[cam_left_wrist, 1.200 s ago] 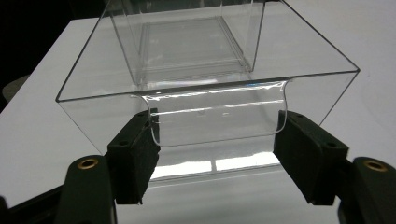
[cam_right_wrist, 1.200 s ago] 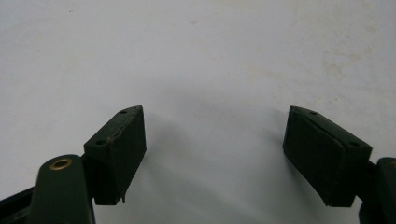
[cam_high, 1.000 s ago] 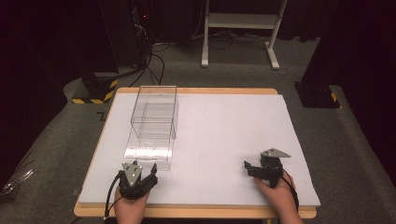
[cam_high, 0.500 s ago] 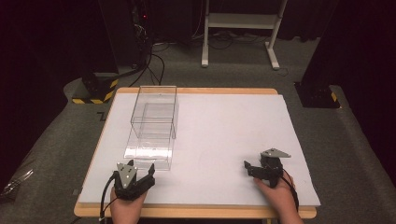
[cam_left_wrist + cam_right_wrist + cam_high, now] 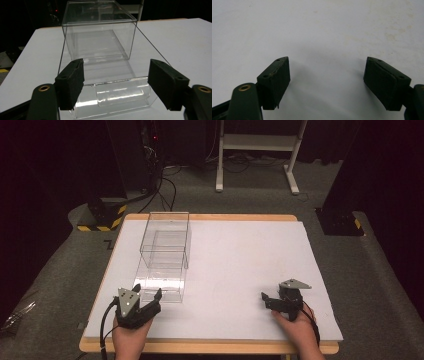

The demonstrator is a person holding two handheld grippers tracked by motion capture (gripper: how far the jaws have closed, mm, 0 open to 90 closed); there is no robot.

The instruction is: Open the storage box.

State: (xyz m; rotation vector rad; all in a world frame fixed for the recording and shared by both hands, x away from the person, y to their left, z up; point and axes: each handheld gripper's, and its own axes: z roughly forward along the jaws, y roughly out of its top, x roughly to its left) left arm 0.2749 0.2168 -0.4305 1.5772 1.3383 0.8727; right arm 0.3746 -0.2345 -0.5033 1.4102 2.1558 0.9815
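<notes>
A clear plastic box (image 5: 166,236) stands on the left of the white table (image 5: 240,265), with its clear drawer (image 5: 161,282) pulled out toward me. My left gripper (image 5: 147,291) hovers just in front of the drawer's front, open. In the left gripper view, the jaws (image 5: 116,65) stand to either side above the drawer front (image 5: 117,100) and its curved handle. They have just been closing a little, with no pad pressing on anything. My right gripper (image 5: 266,301) rests low at the front right, pointing left. It is open over bare table (image 5: 327,72).
The table's wooden edge (image 5: 210,348) runs along the front. Beyond the far edge are a white stand (image 5: 257,142), cables on the grey floor (image 5: 165,180) and yellow-black striped feet (image 5: 102,220).
My left gripper has lifted slightly in front of the drawer and its jaws have shifted. The right gripper and the box have kept still.
</notes>
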